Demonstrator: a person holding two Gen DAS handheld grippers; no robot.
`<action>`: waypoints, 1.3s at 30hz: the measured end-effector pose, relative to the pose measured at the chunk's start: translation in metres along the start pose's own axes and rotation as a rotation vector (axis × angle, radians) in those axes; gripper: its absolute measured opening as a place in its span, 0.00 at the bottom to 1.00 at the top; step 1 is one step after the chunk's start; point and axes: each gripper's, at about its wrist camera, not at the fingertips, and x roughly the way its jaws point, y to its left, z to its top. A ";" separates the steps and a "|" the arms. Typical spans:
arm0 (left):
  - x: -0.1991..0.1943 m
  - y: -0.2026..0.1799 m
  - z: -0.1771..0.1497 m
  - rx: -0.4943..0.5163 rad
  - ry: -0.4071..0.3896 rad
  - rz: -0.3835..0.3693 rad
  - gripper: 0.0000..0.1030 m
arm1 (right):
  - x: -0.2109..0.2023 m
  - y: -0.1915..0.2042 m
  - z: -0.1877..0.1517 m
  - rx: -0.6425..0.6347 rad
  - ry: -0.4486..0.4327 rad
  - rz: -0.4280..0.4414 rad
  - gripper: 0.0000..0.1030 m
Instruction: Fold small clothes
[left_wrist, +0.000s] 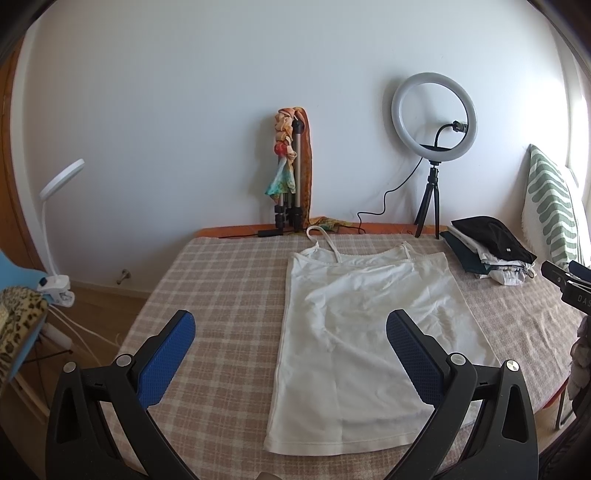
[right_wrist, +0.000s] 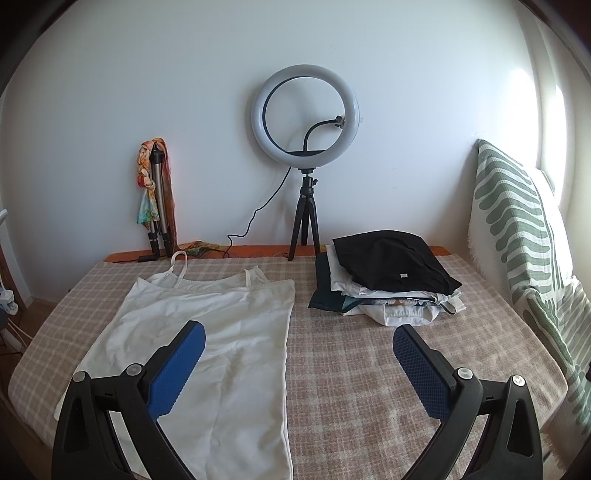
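white camisole lies flat, unfolded; folded pile beside it; left gripper and right gripper gape empty.

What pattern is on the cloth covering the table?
Beige-and-white plaid on the table cloth, clearest in the right wrist view.

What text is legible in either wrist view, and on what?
"DAS": white letters, cut off at the frame edge, on the black body of the right gripper seen at the right edge of the left wrist view.
Small white tag on the black garment atop the clothes pile: too small to read.
Nothing readable on the white camisole, ring light or striped pillow.
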 end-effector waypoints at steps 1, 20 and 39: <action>0.000 0.000 0.000 0.001 0.000 0.000 1.00 | 0.000 0.000 0.000 0.000 0.000 -0.001 1.00; 0.001 0.005 -0.009 0.000 0.003 0.005 1.00 | 0.000 0.000 -0.001 0.000 -0.001 0.001 1.00; 0.038 0.056 -0.058 -0.099 0.172 -0.090 0.89 | 0.039 0.063 0.021 -0.054 0.072 0.242 0.86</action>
